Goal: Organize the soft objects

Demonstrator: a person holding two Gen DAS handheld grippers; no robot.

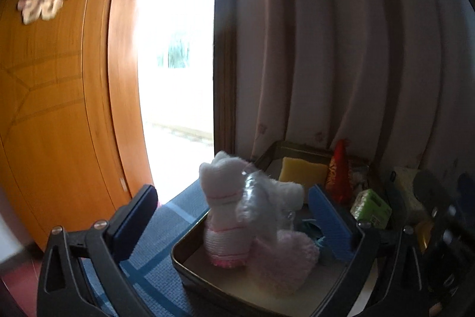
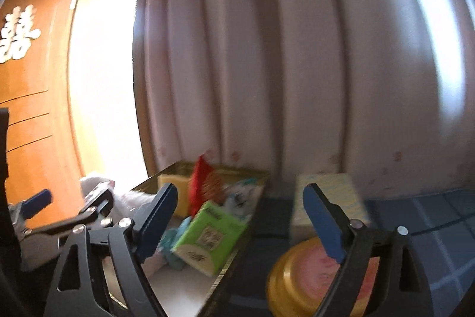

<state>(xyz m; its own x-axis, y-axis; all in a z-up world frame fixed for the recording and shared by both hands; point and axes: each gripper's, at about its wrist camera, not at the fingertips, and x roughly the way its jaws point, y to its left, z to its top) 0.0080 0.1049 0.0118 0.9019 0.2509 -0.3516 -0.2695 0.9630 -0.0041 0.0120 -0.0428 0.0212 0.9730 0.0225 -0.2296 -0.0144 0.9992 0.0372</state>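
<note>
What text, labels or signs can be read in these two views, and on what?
"囍": pale cut-out sign on the wooden door; blurred in the left wrist view.
Green pack: a QR-style code and print, too blurred to read.
Red packet: gold print, unreadable.
Nothing else readable.

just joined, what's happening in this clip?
A person with tongs in each hand is sorting soft things into a tray. The left tongs stand open around a white plush that sits in the tray, pads off it. The right tongs are open and empty above a green pack.
</note>
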